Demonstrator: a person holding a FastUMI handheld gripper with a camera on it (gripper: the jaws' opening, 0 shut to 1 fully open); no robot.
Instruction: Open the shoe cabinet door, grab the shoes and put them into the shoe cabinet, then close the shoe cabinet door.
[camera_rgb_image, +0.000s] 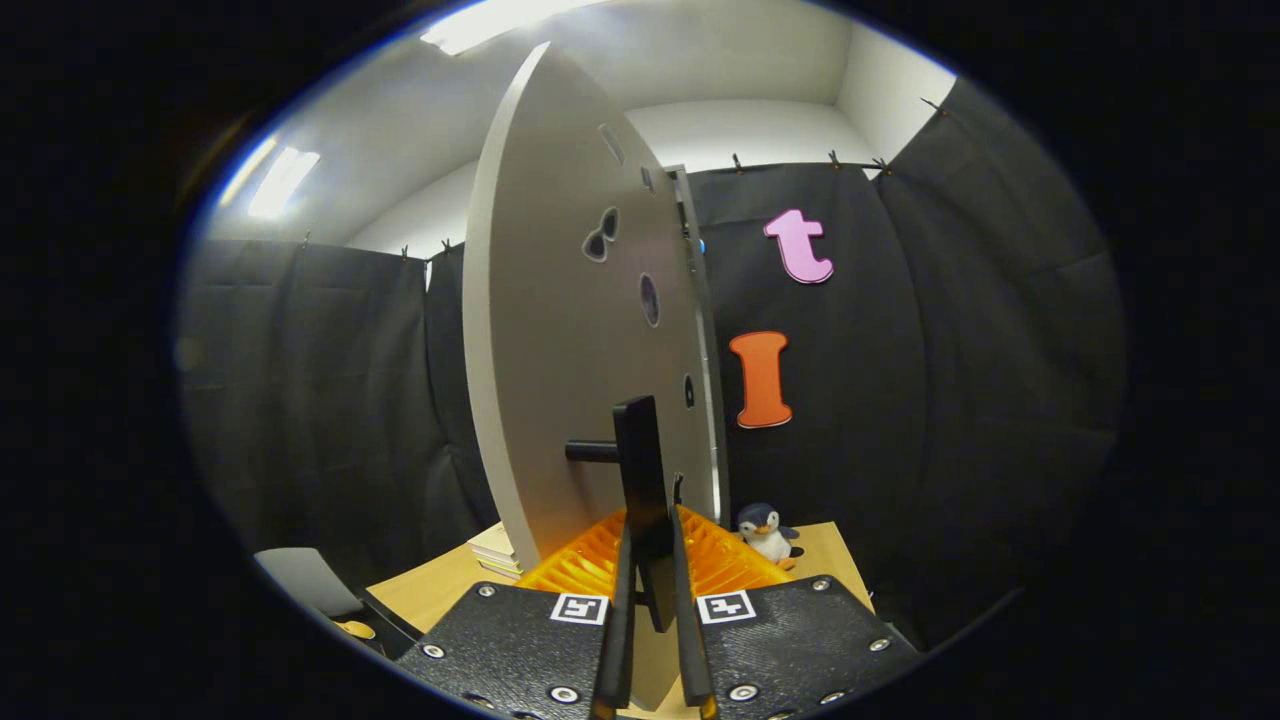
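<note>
**Claw on the door handle — slip and swing are the worries**

Nearest to us, the claw (652, 590) is closed on the black handle (642, 480) of the shoe cabinet door (560, 330). Both fingers (617, 620) press the lower end of the bar from either side; the bar runs up between them and stands off the panel on a short stub.

The door is seen almost edge-on, swung out from the cabinet frame (700, 330) behind it. We cannot see inside the cabinet from here, nor how far the door has to travel either way. No shoes to note at this moment, so we judge the task to be at a door step — opening or closing, we cannot tell which.

Risks, as we judge them:
- Grip sits low on the handle; a pull off the hinge arc could let the smooth bar slide out of the fingers.
- A pull that twists rather than follows the swing would lever on the stub.
- An orange ribbed thing (690, 560) lies just below the handle, beside the door's lower edge. The door could scrape it.

Further off on the desk (440, 590): stacked books (495, 550) by the door's base and a small penguin toy (766, 532) on the far side. A wide swing might knock either.
</note>
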